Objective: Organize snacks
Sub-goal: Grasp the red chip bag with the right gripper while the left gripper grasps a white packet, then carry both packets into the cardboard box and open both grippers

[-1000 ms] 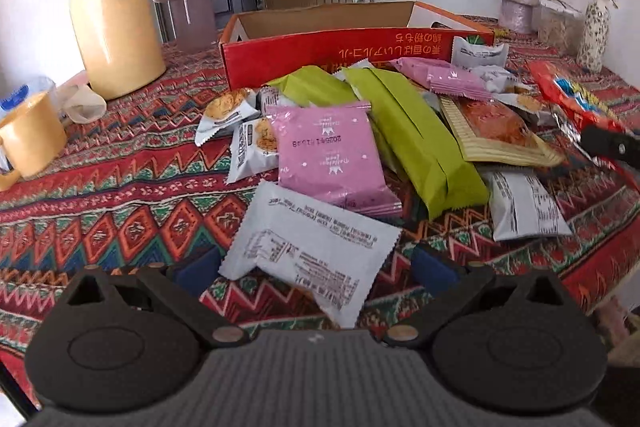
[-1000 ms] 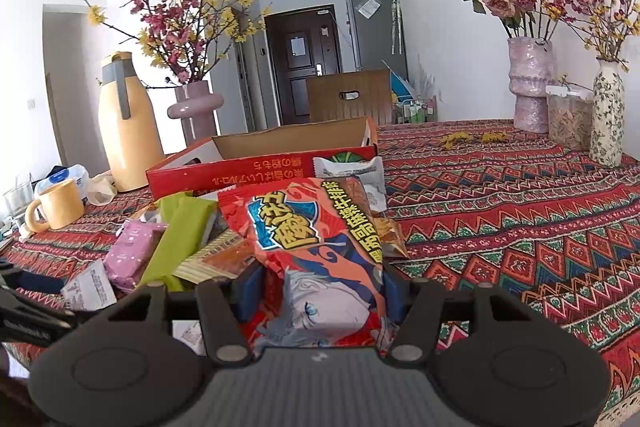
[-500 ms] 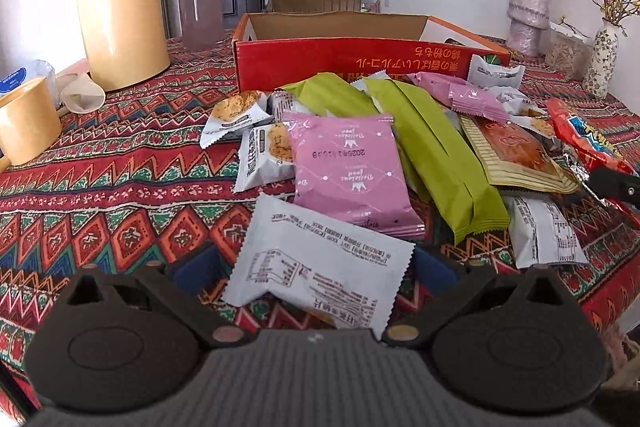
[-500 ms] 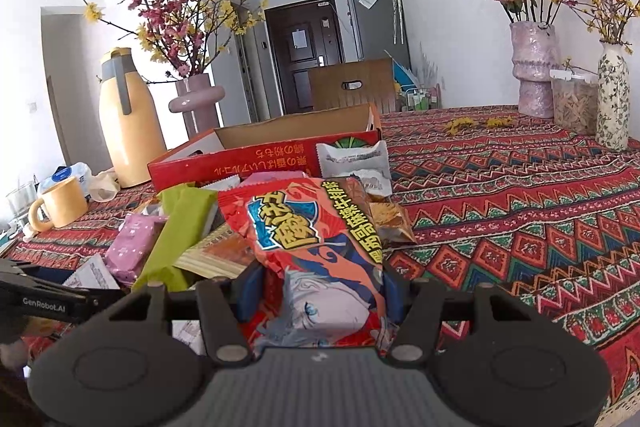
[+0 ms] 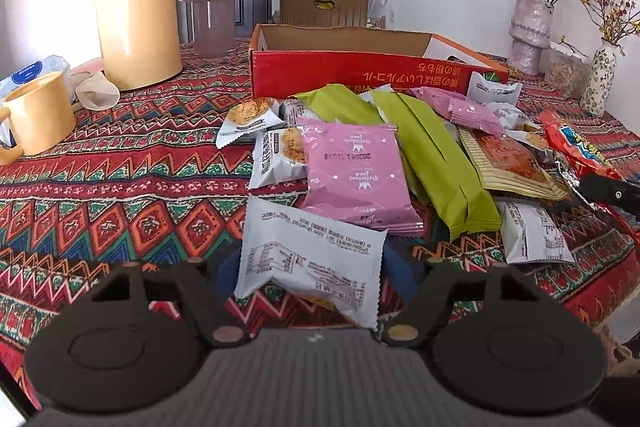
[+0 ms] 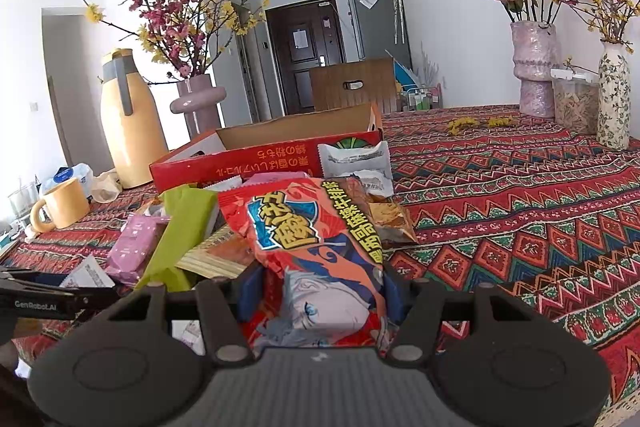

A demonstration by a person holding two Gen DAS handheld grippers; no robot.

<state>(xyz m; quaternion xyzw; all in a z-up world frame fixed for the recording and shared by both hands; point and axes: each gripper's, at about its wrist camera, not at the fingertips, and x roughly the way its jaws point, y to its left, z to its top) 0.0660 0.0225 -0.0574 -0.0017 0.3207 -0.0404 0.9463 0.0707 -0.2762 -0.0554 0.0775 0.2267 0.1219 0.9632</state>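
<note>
Two light, crinkly snack packs in the grippers, just in front of the red box

The left gripper (image 5: 310, 267) is closing its jaws around a white packet (image 5: 310, 261), a thin, slippery foil pillow lying nearest of the pile before the red box (image 5: 360, 79); it is best pinched across its flat middle (the contents look crushable), though whether the pads already press it I cannot tell. The right gripper (image 6: 316, 291) is clamped on a puffy red chip bag (image 6: 312, 251), soft and air-filled, held by its near end, right of the pile. The box's inside is hidden behind its front wall, and packs low in the pile are partly covered.
</note>
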